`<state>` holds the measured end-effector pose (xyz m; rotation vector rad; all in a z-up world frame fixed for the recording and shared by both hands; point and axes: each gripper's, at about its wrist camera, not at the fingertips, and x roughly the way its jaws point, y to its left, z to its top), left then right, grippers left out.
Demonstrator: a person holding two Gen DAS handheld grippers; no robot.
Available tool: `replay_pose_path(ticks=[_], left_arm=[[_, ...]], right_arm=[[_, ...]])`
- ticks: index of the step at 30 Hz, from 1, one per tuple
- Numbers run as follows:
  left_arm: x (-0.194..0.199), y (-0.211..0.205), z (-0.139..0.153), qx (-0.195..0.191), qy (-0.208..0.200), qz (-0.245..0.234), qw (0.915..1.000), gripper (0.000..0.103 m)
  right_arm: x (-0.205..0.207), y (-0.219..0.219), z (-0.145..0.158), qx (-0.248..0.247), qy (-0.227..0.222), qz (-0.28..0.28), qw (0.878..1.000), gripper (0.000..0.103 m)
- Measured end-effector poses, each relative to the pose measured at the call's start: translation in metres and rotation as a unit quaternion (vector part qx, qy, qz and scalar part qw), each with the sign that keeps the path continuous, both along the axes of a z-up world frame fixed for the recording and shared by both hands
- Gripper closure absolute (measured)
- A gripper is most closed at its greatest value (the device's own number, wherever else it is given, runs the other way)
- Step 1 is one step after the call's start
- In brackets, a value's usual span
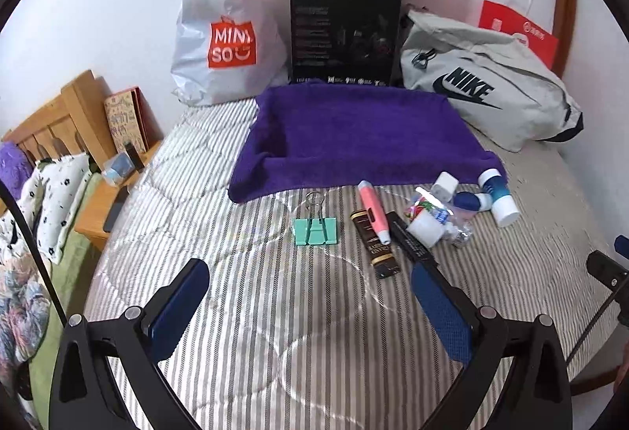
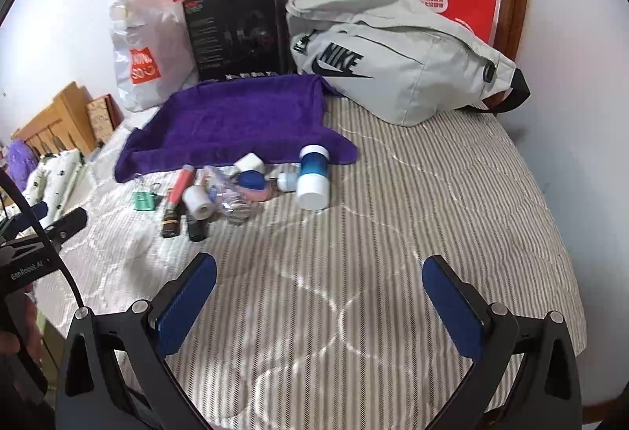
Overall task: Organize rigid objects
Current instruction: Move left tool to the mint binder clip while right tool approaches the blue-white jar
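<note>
Your left gripper (image 1: 310,288) hangs over the striped bed cover (image 1: 275,312) with its blue-padded fingers (image 1: 184,296) spread wide and nothing between them. Your right gripper (image 2: 318,292) is the same: fingers (image 2: 452,304) apart, empty, above bare quilt.

The rigid things lie in a loose cluster on the bed, just in front of the near edge of the purple towel (image 1: 354,131). Furthest left, and apart from the rest, is a mint-green binder clip (image 1: 316,231) with its wire handles folded toward the towel. Beside it a pink tube (image 1: 373,207) lies slanted, its tip touching a dark brown tube with gold lettering (image 1: 379,249). A black flat stick (image 1: 412,241) lies next to that. Further right a white roll (image 1: 424,229) rests against a clear packet (image 1: 444,213) with small coloured bits inside. Behind these sit a small white block (image 1: 444,186), a dark blue cap (image 1: 466,200), and a bottle with a blue-teal band and white cap (image 1: 497,198) lying on its side, its end touching the towel's corner.

From the right wrist view a pinkish round piece (image 2: 255,192) shows under the blue cap.
</note>
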<state>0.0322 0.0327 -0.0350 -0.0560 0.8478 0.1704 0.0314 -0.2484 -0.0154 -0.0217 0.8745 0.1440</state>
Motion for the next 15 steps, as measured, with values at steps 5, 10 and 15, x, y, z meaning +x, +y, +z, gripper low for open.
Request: replay_pose_path(ticks=[5, 10, 15], left_arm=[[0.021, 0.011, -0.023, -0.017, 0.013, -0.001, 0.9998, 0.000], [0.047, 0.016, -0.051, -0.028, 0.026, -0.002, 0.9993, 0.001], [0.070, 0.016, -0.074, -0.002, 0.040, 0.005, 0.9992, 0.008]], right_arm=[[0.019, -0.007, -0.013, 0.009, 0.009, -0.004, 1.000, 0.000], [0.038, -0.011, -0.030, 0.015, 0.026, -0.004, 1.000, 0.001], [0.055, -0.011, -0.049, 0.016, 0.055, -0.003, 0.998, 0.003]])
